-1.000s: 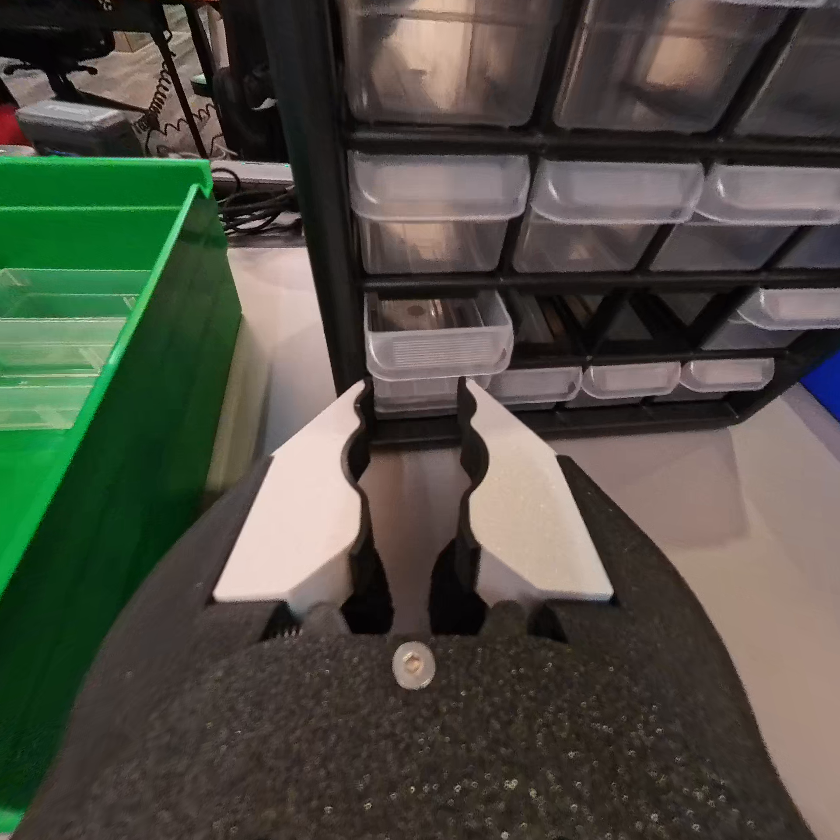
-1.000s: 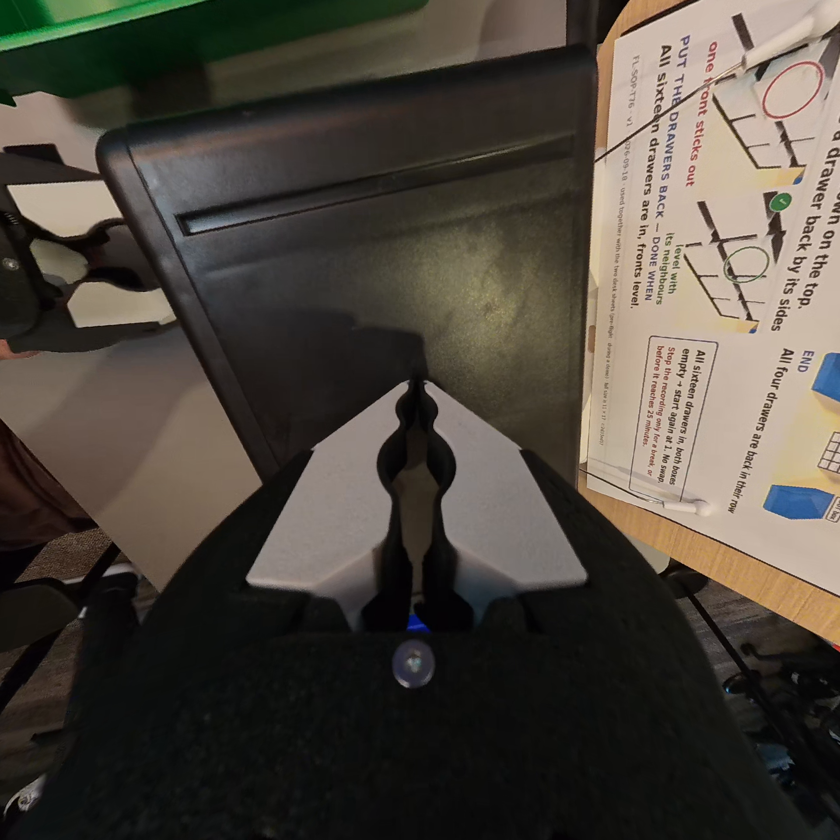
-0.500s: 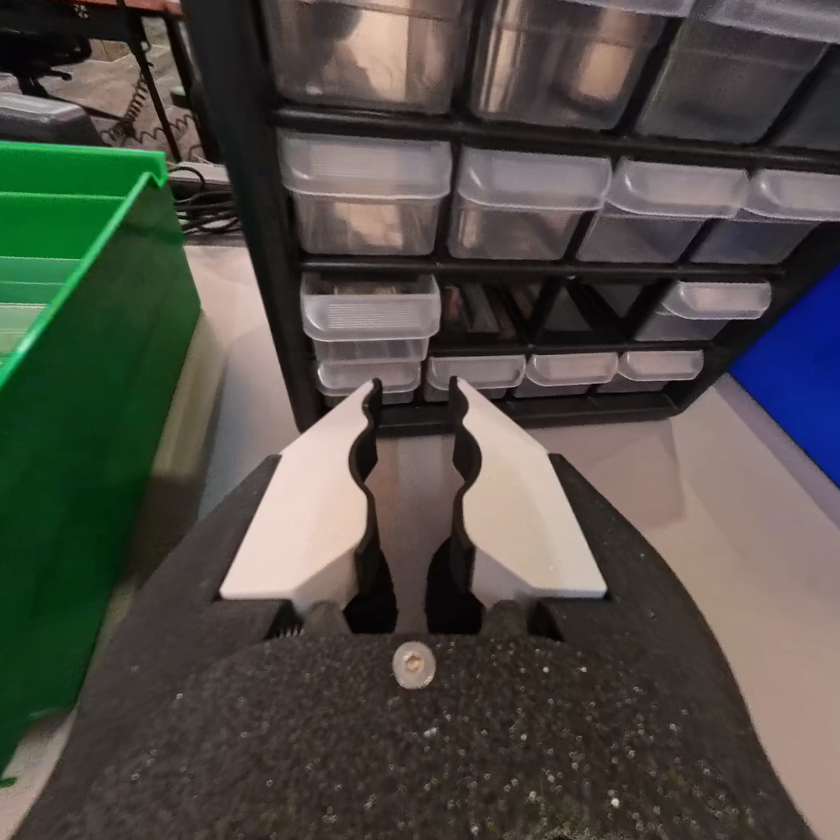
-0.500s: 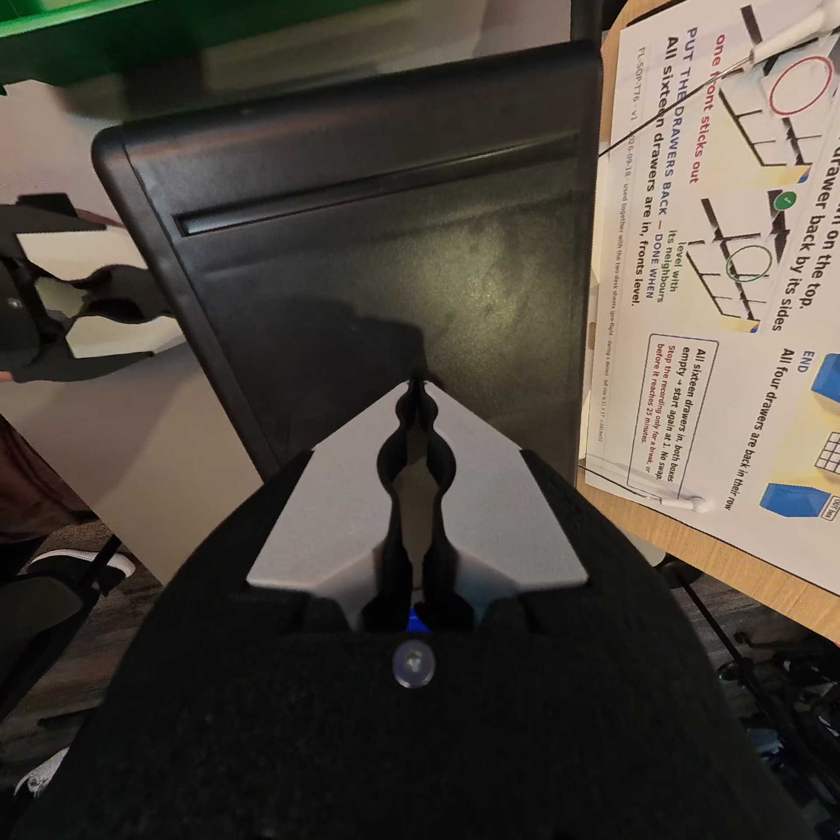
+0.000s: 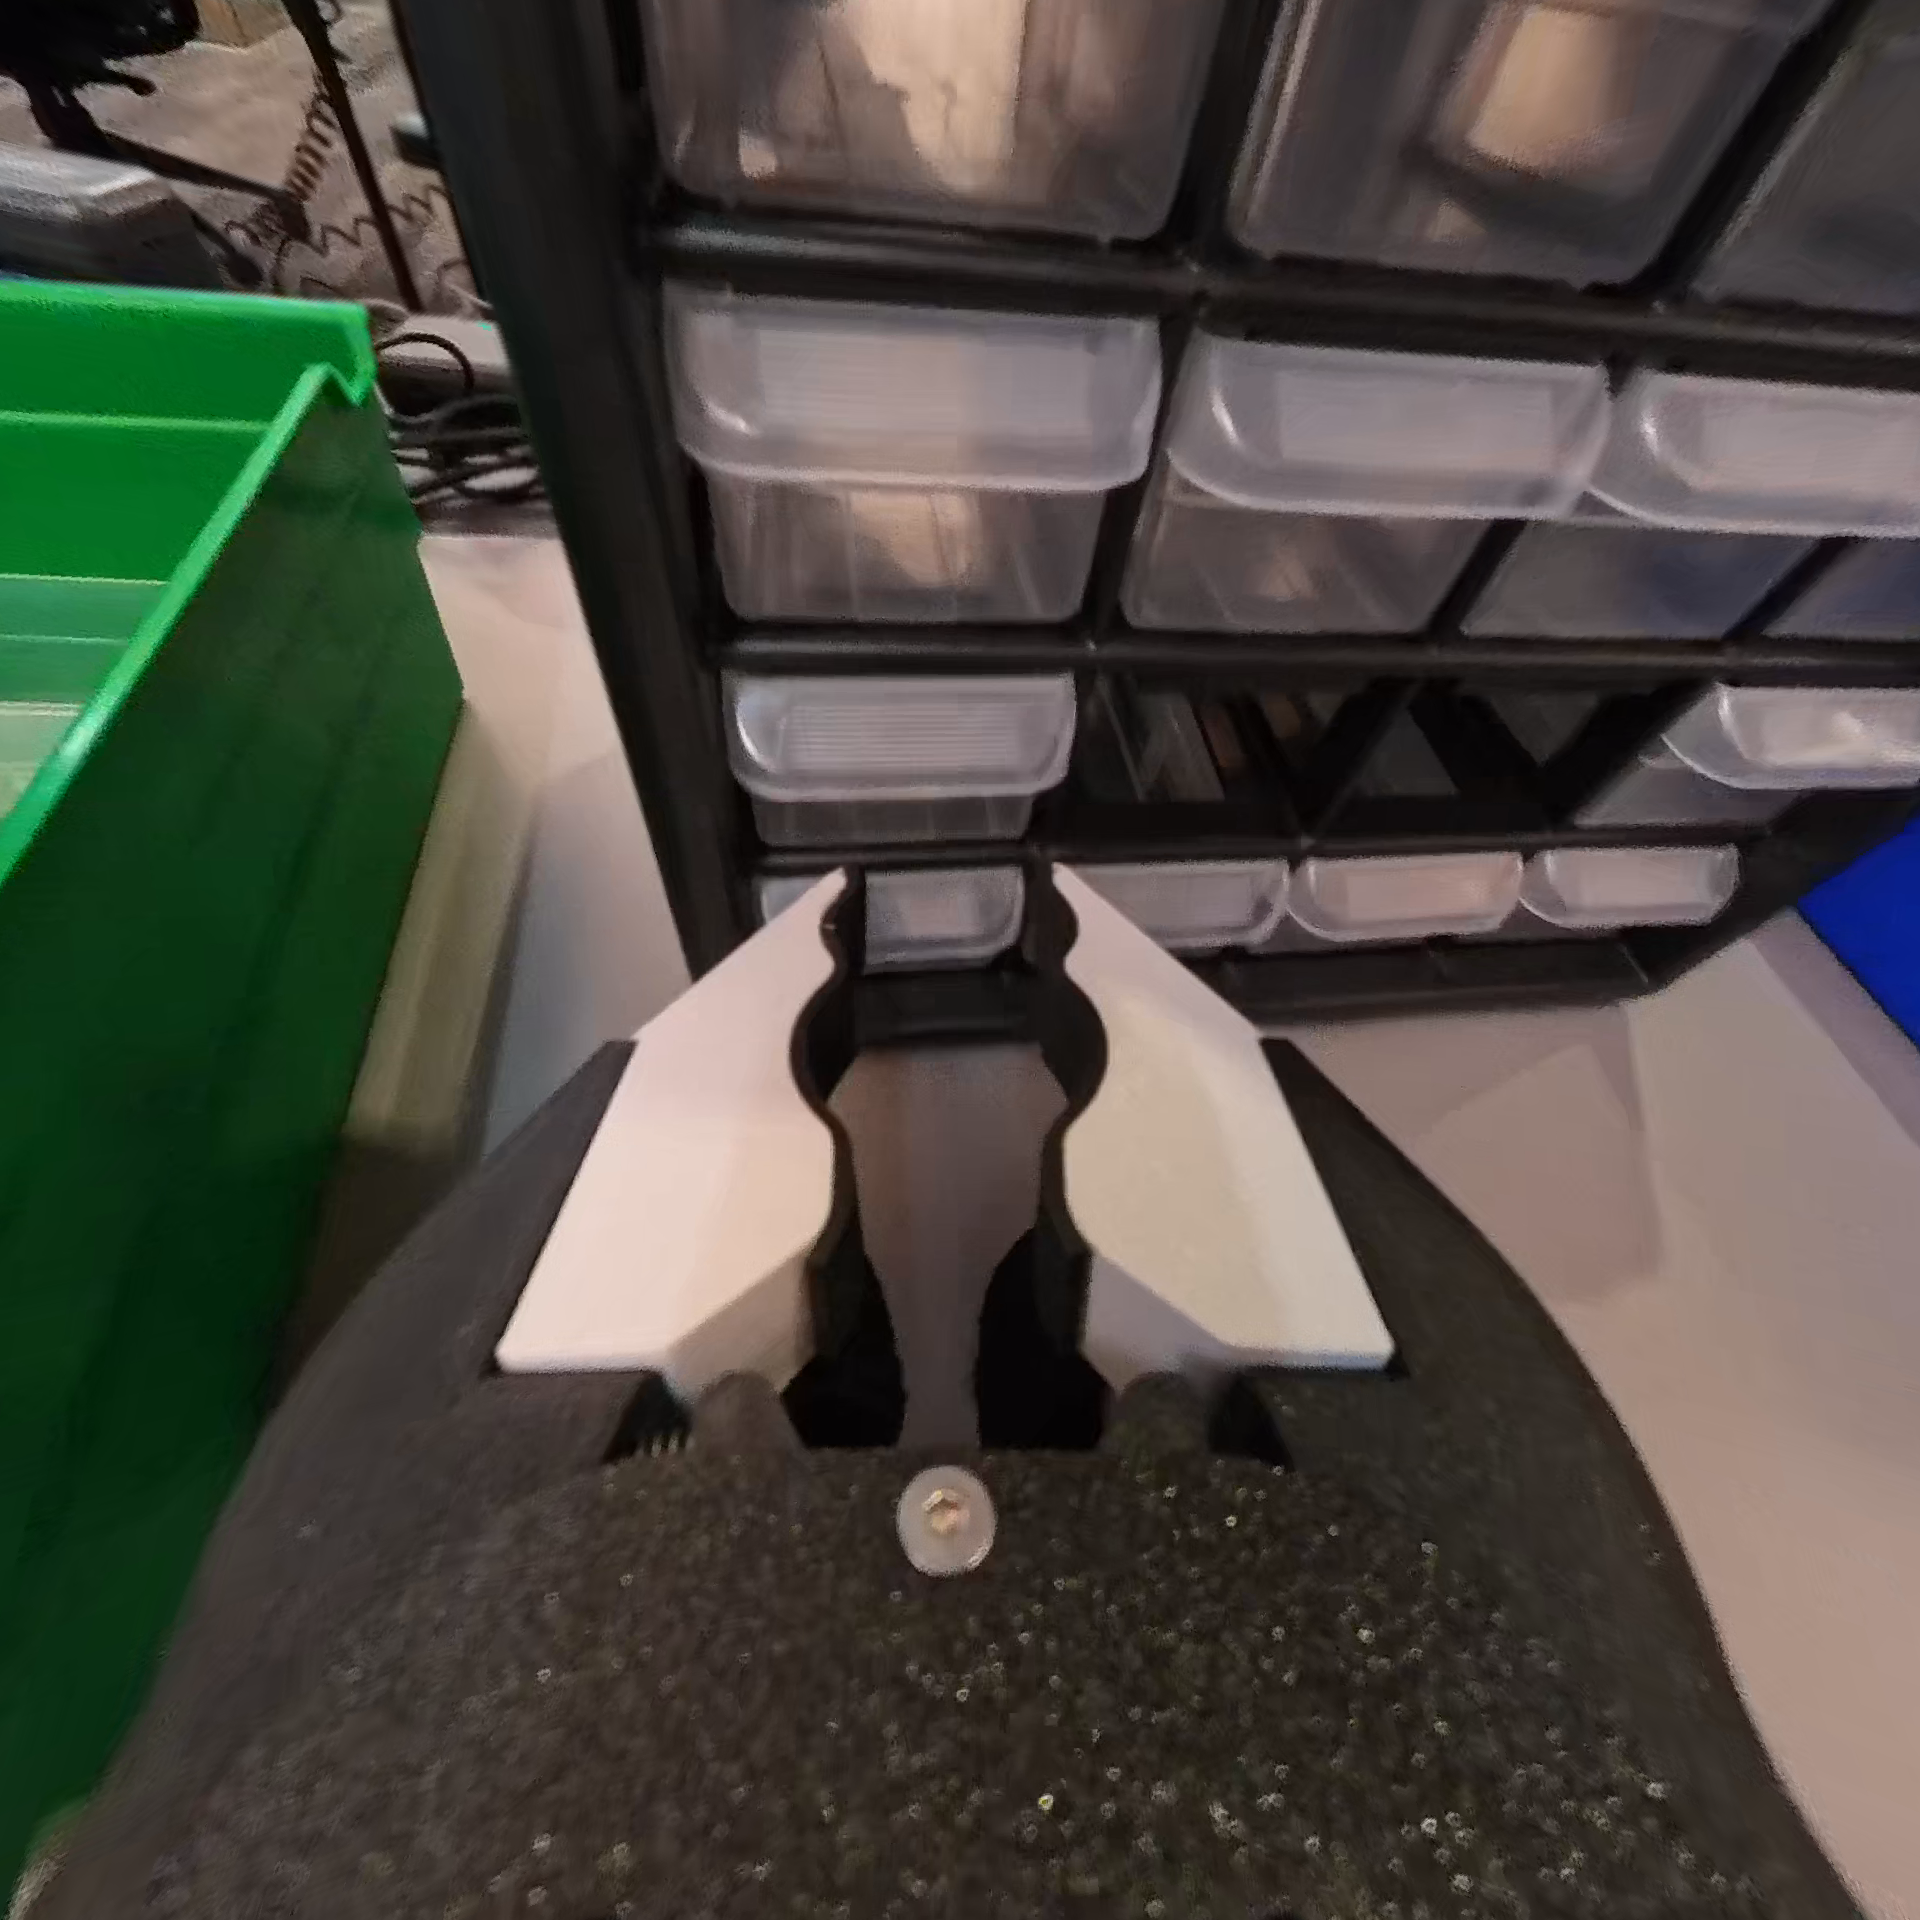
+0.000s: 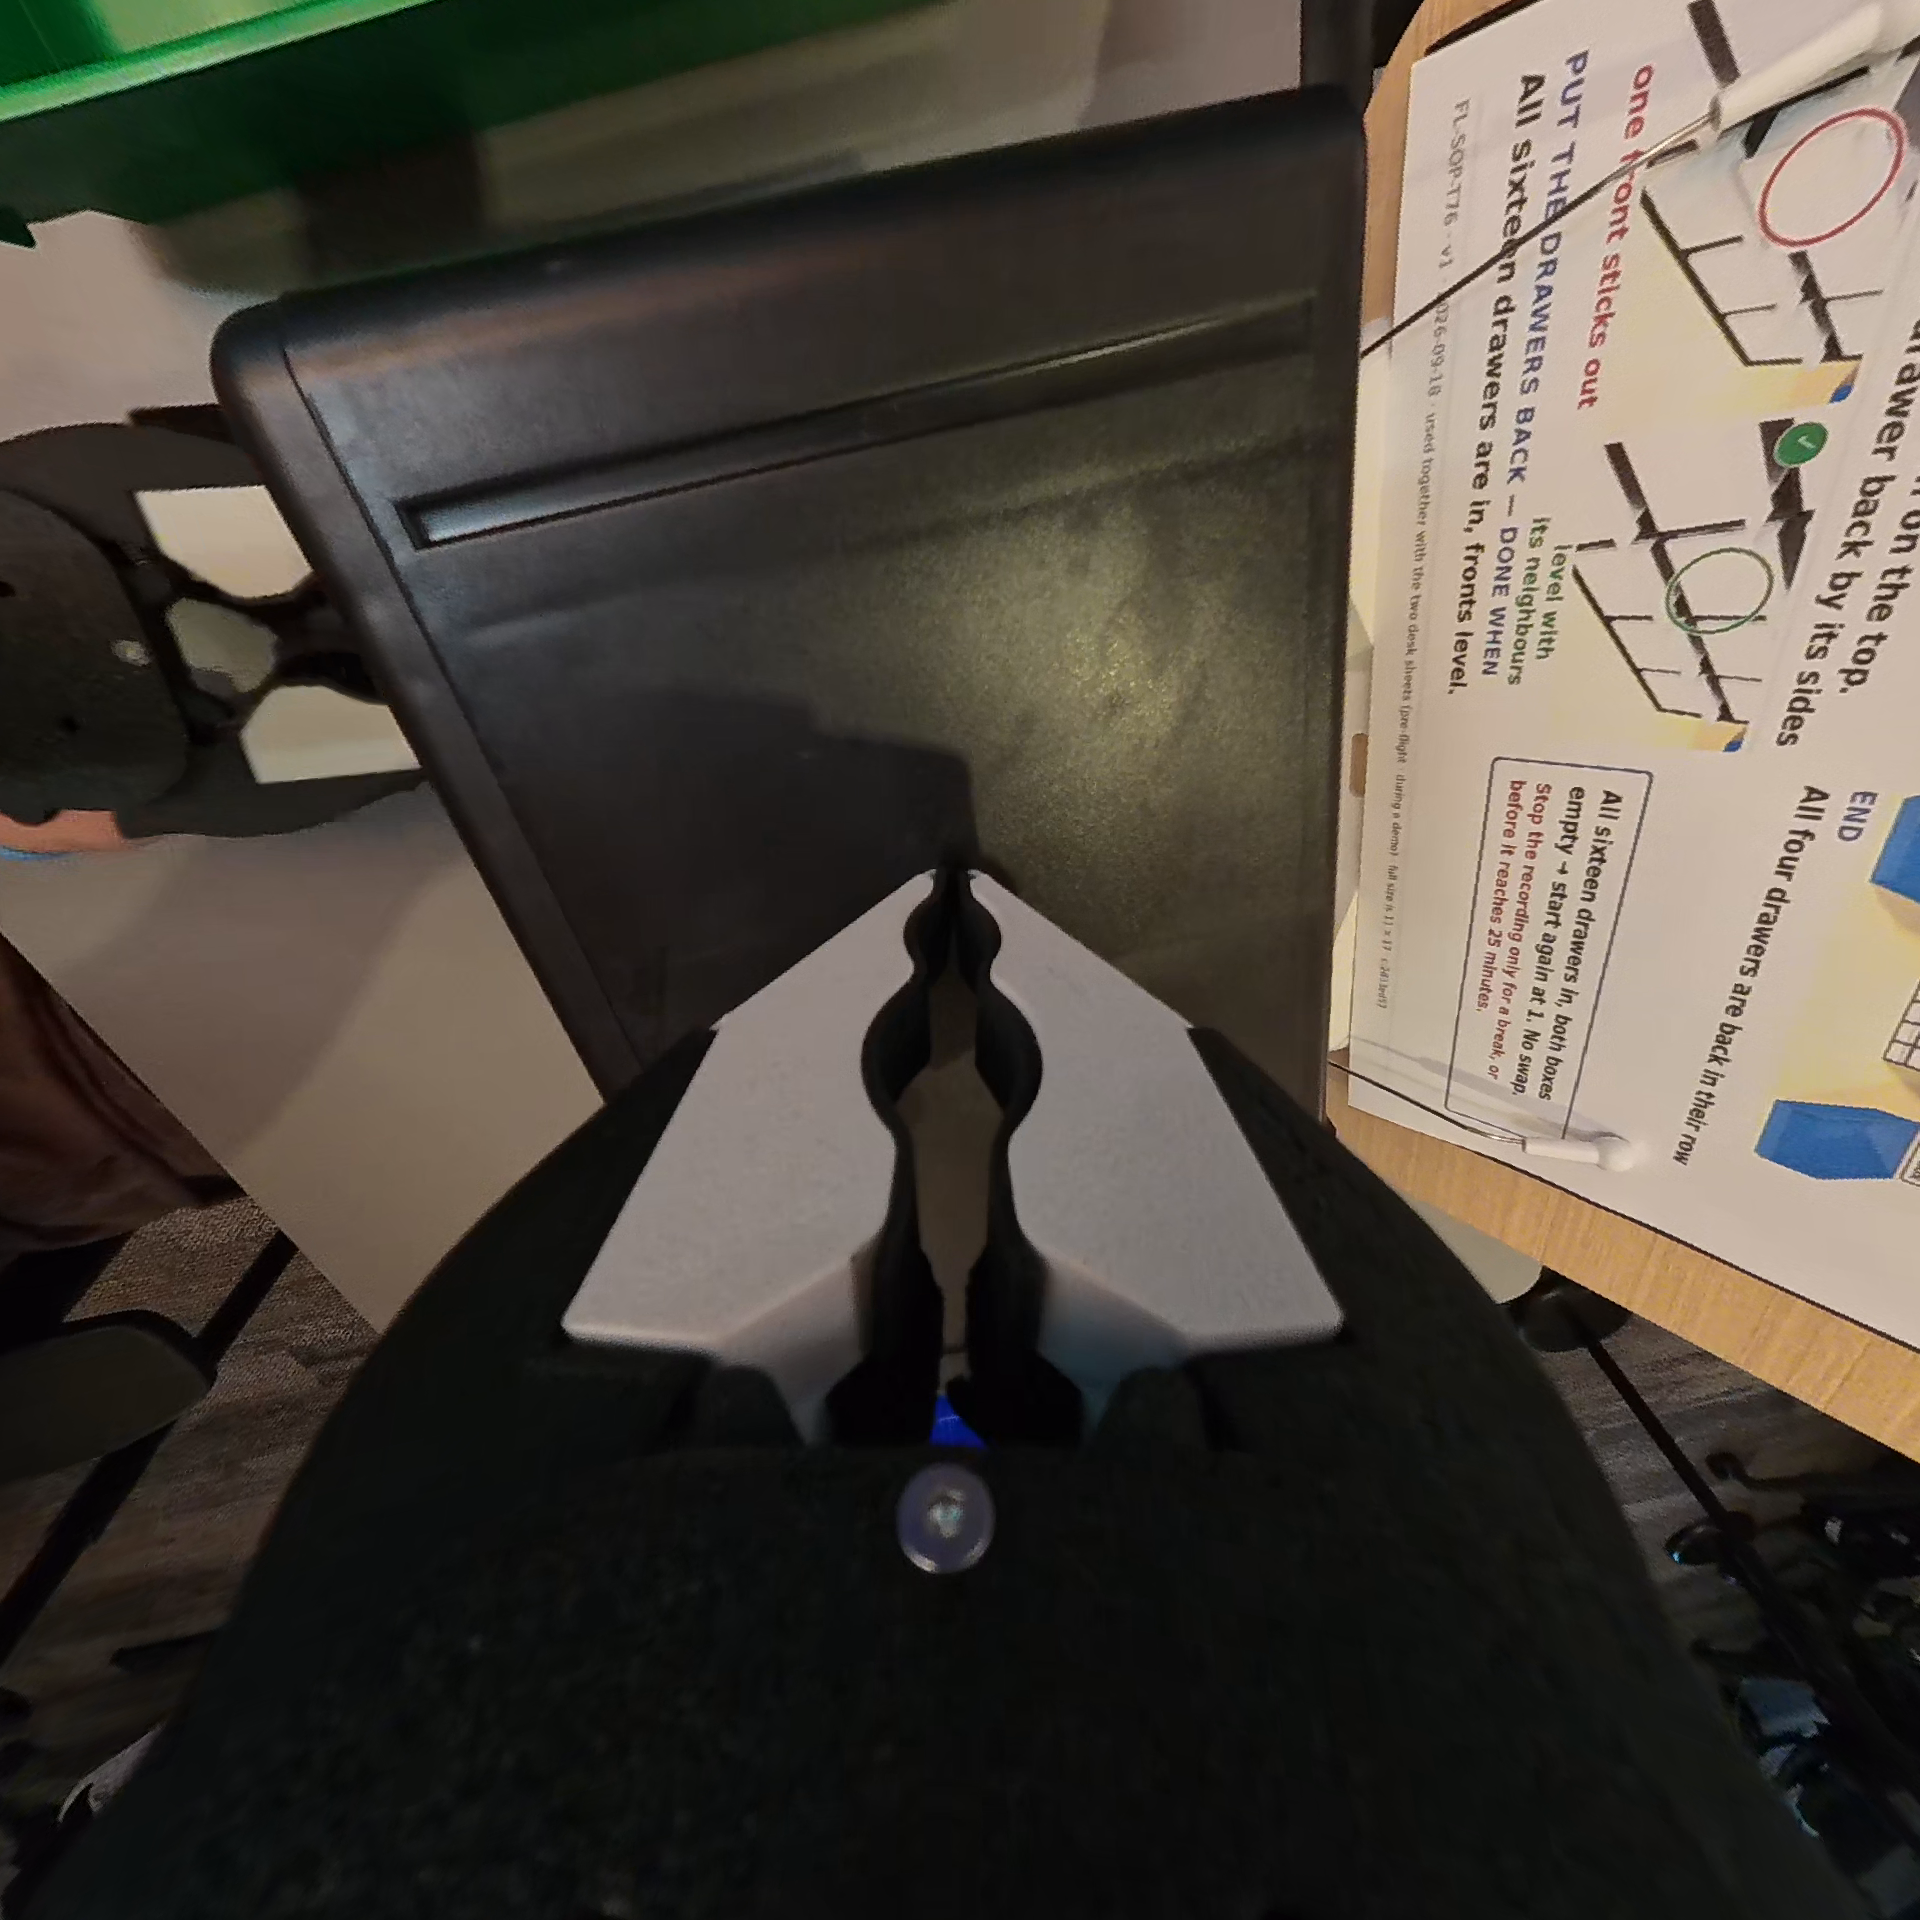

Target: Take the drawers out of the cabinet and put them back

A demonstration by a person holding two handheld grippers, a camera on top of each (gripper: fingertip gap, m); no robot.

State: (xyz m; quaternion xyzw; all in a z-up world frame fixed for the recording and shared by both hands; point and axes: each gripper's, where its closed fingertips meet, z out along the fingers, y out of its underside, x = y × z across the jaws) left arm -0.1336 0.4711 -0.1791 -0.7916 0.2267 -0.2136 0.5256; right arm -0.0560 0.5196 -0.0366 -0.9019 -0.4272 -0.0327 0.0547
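- The left gripper (image 5: 943, 904) stands with its jaws parted and nothing between them. Its white fingers (image 5: 717, 1122) point at the bottom left corner of the cabinet (image 5: 582, 416).
- Between the tips shows the clear front of the bottom-left drawer (image 5: 940, 914). Contact with it cannot be determined.
- The drawer above it (image 5: 899, 743) sits in the leftmost slot of the third row, in place.
- To its right in the same row, two empty slots (image 5: 1351, 748) show bare black dividers. A further drawer occupies the far right slot.
- The other rows in view hold clear drawers.
- The cabinet stands on a pale table (image 5: 1558, 1143). A green bin (image 5: 208, 831) sits to the left of the cabinet, near the gripper.
- A blue box (image 5: 1870, 935) shows at the right edge.
- The right gripper (image 6: 951, 883) has its jaws closed tip to tip, holding nothing.
- Its tips sit at, or just short of, the plain black side panel (image 6: 883, 582) of the cabinet. Contact cannot be determined.
- The left gripper (image 6: 312, 649) appears at the left of that panel.
- A printed sheet (image 6: 1662, 623) lies on a wooden board to the right.
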